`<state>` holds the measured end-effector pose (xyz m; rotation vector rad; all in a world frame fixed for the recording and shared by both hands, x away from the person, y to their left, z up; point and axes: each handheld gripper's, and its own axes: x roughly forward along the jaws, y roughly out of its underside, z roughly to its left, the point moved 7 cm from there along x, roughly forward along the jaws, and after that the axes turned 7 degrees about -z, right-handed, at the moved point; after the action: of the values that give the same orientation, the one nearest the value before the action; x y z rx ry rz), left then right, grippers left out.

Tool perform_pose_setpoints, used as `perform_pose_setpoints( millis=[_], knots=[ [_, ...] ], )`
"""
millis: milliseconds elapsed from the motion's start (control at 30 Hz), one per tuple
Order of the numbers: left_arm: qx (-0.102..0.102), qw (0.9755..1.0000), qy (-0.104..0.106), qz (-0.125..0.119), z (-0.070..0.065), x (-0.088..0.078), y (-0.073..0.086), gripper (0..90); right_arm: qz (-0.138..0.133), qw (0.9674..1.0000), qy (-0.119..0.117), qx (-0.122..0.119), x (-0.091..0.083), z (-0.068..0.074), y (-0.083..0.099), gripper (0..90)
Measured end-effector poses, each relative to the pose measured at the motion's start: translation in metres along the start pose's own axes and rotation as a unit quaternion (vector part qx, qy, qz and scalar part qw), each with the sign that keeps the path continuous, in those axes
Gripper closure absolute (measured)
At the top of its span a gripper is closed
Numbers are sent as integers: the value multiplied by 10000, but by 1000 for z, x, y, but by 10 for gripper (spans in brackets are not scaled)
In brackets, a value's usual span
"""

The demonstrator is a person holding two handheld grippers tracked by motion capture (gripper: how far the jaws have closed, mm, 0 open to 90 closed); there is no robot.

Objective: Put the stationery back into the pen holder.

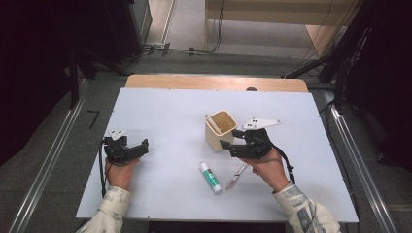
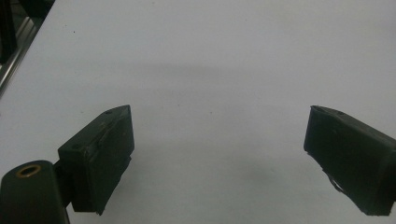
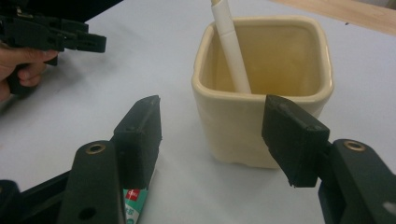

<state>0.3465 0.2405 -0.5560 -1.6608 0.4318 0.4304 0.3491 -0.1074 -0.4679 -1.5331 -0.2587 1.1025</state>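
We are finding the right gripper standing with its jaws apart and nothing between the pads, just short of the cream square pen cup, which is sitting directly ahead of the jaws. A white pen is leaning upright inside the cup, against its far-left corner. We are judging the remaining items as the work in hand: the glue stick and a thin clear pen are lying behind and below the jaws, nearer the wrist, long axes running slantwise along the bench. The left gripper is resting wide open over bare bench, well apart; the right hand is being the nearer.
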Motion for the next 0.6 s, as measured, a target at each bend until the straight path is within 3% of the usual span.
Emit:
perform_pose_setpoints(
  millis=[600],
  knots=[
    [-19, 10000, 6, -21, 0, -1, -1, 94, 245, 9997, -14, 7, 2, 12, 25, 350]
  ],
)
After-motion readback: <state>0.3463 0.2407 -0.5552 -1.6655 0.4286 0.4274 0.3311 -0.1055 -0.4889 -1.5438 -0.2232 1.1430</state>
